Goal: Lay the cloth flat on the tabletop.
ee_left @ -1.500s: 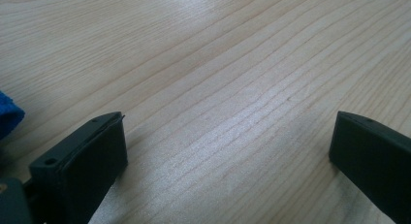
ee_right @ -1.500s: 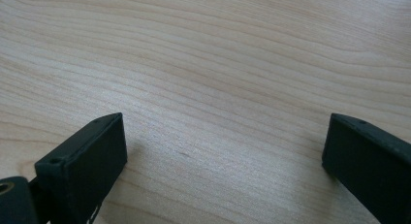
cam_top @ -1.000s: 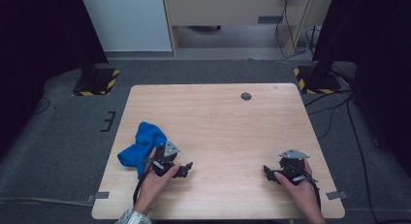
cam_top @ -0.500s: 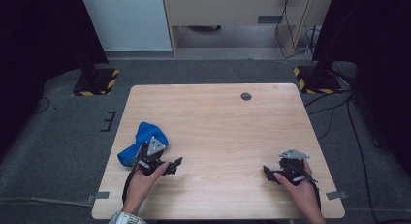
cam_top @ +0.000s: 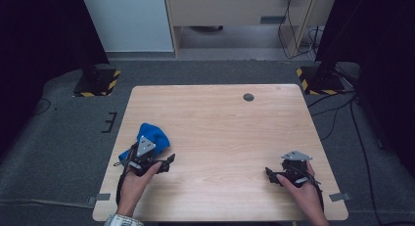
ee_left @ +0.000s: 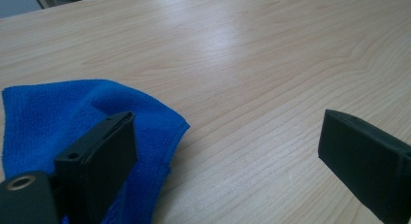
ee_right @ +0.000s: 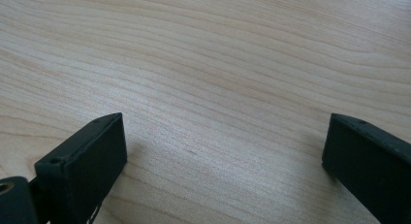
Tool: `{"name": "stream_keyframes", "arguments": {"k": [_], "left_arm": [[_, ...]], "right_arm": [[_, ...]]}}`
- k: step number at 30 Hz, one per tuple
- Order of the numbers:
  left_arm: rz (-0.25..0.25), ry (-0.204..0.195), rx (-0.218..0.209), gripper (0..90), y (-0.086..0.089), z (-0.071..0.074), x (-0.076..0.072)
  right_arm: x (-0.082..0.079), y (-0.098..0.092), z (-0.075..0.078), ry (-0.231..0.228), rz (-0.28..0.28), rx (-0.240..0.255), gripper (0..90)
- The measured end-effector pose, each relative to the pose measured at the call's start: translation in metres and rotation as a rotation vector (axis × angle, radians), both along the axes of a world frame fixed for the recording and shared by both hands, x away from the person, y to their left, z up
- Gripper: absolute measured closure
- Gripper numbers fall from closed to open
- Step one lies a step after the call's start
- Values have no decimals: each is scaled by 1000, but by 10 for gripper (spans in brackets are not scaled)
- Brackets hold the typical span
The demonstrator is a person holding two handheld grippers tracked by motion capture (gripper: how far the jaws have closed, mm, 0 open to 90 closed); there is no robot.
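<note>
A crumpled blue cloth (cam_top: pixel 152 134) lies near the left edge of the light wooden table (cam_top: pixel 220 118). My left gripper (cam_top: pixel 165 163) is held low at the cloth's near side, its body partly over the cloth. In the left gripper view the cloth (ee_left: pixel 53 112) lies under and behind the left-hand jaw, and the left gripper (ee_left: pixel 228 151) stands wide open with bare wood between the jaws. My right gripper (cam_top: pixel 270 175) rests near the table's front right. In the right gripper view the right gripper (ee_right: pixel 223 151) is open over bare wood, holding nothing.
A small dark round grommet (cam_top: pixel 248 97) sits in the tabletop near the far edge. Stands with yellow-and-black striped bases (cam_top: pixel 98 84) (cam_top: pixel 318 81) are on the floor off the far corners. Cables (cam_top: pixel 337 118) run along the floor at the right.
My left gripper has shifted left, towards the near side of the blue cloth. The right gripper has stayed where it was.
</note>
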State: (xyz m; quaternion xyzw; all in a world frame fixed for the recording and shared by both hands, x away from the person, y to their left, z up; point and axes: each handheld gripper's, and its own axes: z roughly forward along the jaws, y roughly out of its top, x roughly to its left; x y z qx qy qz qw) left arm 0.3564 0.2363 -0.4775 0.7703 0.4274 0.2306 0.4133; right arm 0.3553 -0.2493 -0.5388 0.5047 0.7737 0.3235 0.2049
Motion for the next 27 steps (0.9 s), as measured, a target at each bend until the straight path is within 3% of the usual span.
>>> {"name": "stream_keyframes", "arguments": {"k": [10, 27], "left_arm": [[28, -15, -28, 58, 17, 2, 1], [129, -27, -51, 58, 54, 2, 1]], "right_arm": [[0, 0, 0, 0, 0, 0, 23], [0, 0, 0, 0, 0, 0, 23]]}}
